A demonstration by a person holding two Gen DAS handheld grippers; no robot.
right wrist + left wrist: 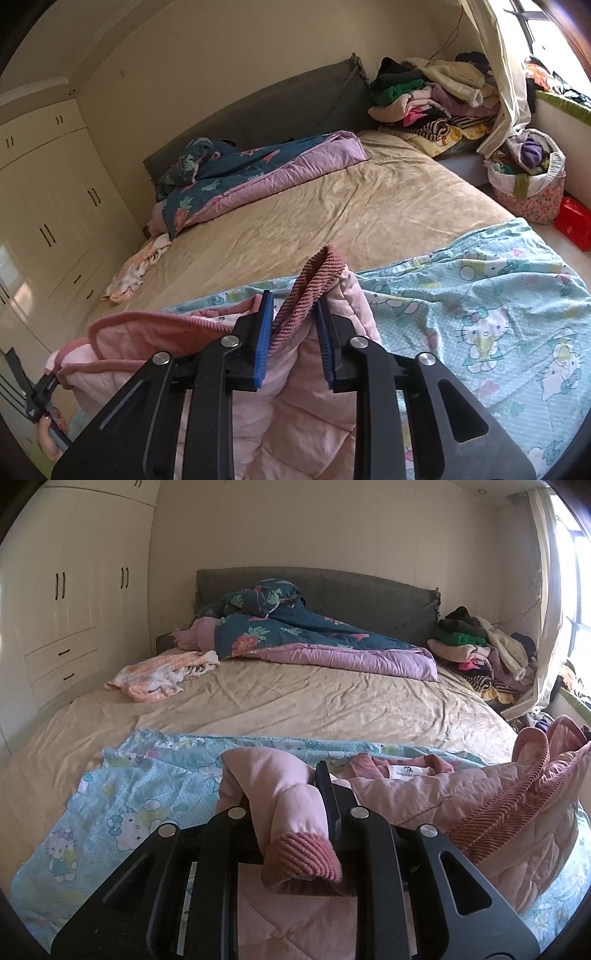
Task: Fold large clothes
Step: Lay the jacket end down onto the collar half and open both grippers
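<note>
So far the folding is only at its beginning, in my judgement. The pink jacket [424, 797] lies in a loose heap on the blue cartoon sheet [122, 805], which is spread on the bed [295, 698], and I see no neat fold in it yet. The left gripper [288, 812] is clamped on a sleeve, whose ribbed cuff [303, 860] hangs down between the jaws toward the camera; the body of the jacket lies to the right of this gripper. The right gripper [295, 314] is closed on the ribbed hem [310, 280] at a corner of the jacket, and the quilted cloth hangs below it and spreads to its left. Both ends are held, so the garment seems ready to be lifted and laid flat. Smoothing it, bringing the sleeves in and folding the body are all left to do.
</note>
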